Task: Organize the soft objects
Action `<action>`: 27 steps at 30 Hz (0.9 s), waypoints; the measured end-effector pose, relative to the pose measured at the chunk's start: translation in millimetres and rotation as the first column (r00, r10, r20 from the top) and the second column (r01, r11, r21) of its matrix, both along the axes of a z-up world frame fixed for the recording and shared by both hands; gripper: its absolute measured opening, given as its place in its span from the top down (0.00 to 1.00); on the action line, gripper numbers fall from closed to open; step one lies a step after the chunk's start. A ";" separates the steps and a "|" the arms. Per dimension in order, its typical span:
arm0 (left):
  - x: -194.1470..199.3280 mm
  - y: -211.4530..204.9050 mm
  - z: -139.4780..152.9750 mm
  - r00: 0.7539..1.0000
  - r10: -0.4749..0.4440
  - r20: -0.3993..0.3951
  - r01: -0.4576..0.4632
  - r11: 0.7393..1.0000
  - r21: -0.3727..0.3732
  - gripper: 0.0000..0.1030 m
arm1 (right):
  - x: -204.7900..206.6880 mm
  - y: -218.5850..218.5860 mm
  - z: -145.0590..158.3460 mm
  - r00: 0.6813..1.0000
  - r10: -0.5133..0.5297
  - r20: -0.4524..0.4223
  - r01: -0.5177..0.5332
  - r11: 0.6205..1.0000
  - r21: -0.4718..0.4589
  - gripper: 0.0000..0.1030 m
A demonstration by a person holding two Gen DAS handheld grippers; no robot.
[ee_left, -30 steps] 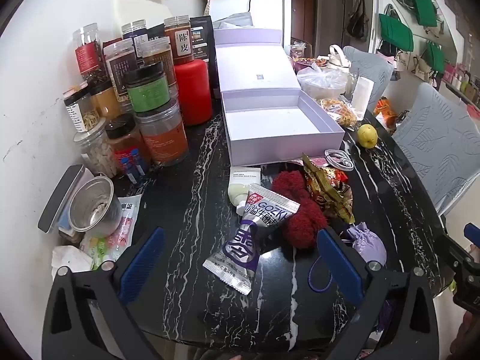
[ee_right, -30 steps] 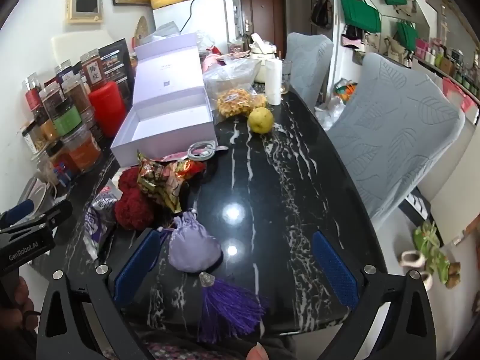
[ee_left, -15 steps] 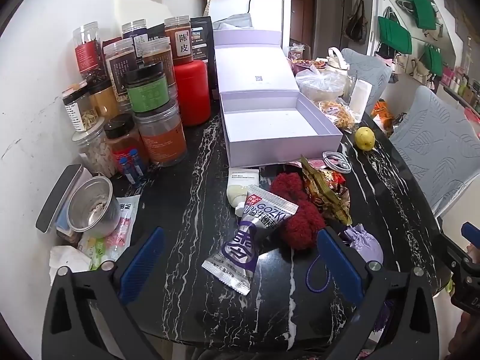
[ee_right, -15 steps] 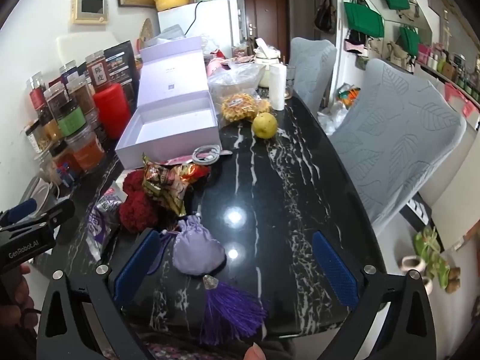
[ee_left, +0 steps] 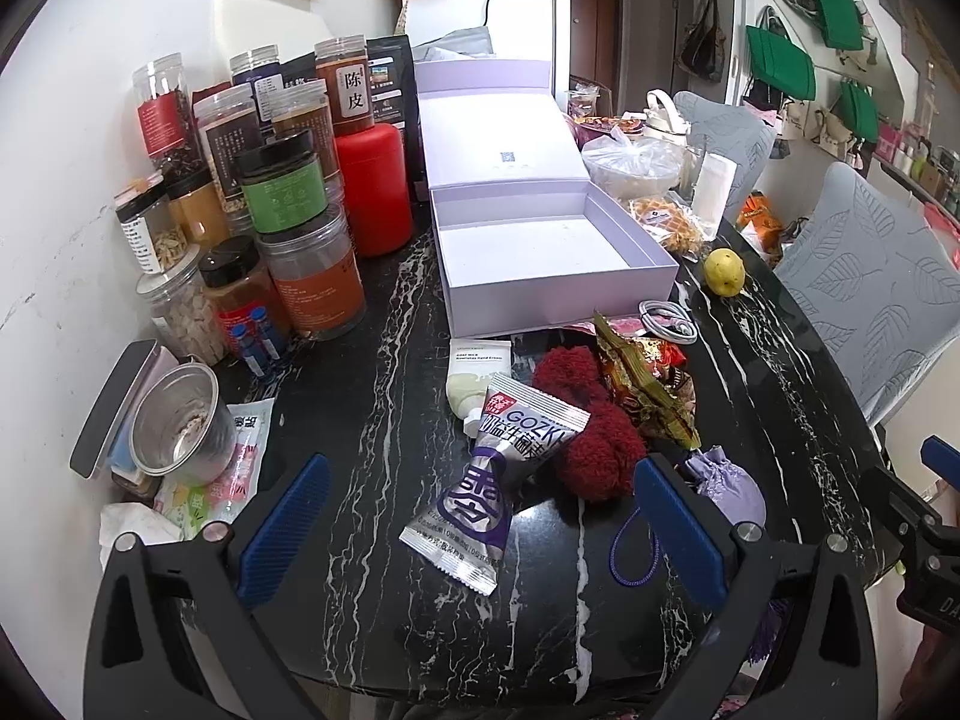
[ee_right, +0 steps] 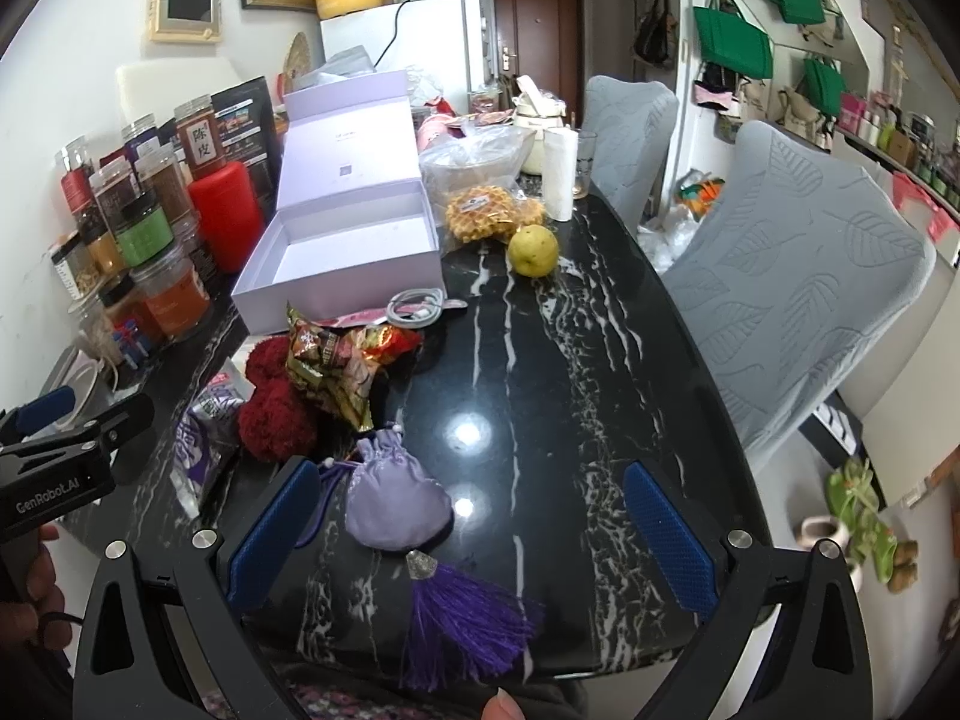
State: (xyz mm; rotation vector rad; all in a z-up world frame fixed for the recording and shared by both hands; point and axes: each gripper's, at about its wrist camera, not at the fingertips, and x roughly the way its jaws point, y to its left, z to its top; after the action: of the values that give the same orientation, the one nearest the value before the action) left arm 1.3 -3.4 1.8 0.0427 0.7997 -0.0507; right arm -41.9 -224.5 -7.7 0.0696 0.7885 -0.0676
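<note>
Black table [ee_right: 540, 360] veined with white; pale lilac box [ee_left: 540, 252] and pouch [ee_right: 396, 504] — its tassel [ee_right: 468, 624] deep purple; dark red fuzzy bundle [ee_left: 594, 456]; yellow fruit [ee_right: 533, 250]

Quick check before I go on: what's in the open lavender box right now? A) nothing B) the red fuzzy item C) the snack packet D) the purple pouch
A: the lavender box shows a bare white floor, while the red fuzzy item, purple pouch and snack packet all lie on the table outside it.
</note>
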 end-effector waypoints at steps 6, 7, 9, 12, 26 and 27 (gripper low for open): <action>2.1 -1.4 0.3 1.000 -0.012 0.000 0.012 1.000 -0.003 0.00 | 0.5 -1.4 -0.2 1.000 -0.006 -0.002 0.006 1.000 -0.001 0.00; 2.4 -1.7 0.1 1.000 -0.015 -0.001 0.015 1.000 -0.004 0.00 | 0.5 -1.9 -0.1 1.000 -0.009 -0.002 0.009 1.000 0.000 0.00; 3.2 -2.2 -0.2 1.000 -0.020 -0.003 0.020 1.000 -0.005 0.00 | 0.5 -2.8 -0.4 1.000 -0.014 -0.002 0.014 1.000 0.002 0.00; 4.8 -1.5 0.7 1.000 -0.025 -0.001 0.025 1.000 -0.011 0.00 | 0.7 -2.9 0.4 1.000 -0.021 0.001 0.021 1.000 -0.003 0.00; 7.1 -2.7 0.3 0.998 -0.058 -0.009 0.057 0.998 -0.027 0.00 | 0.1 -3.1 0.8 1.000 -0.029 0.003 0.029 1.000 -0.009 0.00; 7.3 -2.8 0.2 0.998 -0.058 -0.010 0.058 0.998 -0.027 0.00 | 0.2 -2.6 0.6 1.000 -0.027 0.002 0.027 1.000 -0.011 0.00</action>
State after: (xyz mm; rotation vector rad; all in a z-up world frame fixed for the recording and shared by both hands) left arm 8.6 -6.2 2.0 0.0403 0.8082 -0.1169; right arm -41.7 -227.1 -7.1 0.0694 0.7850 -0.0975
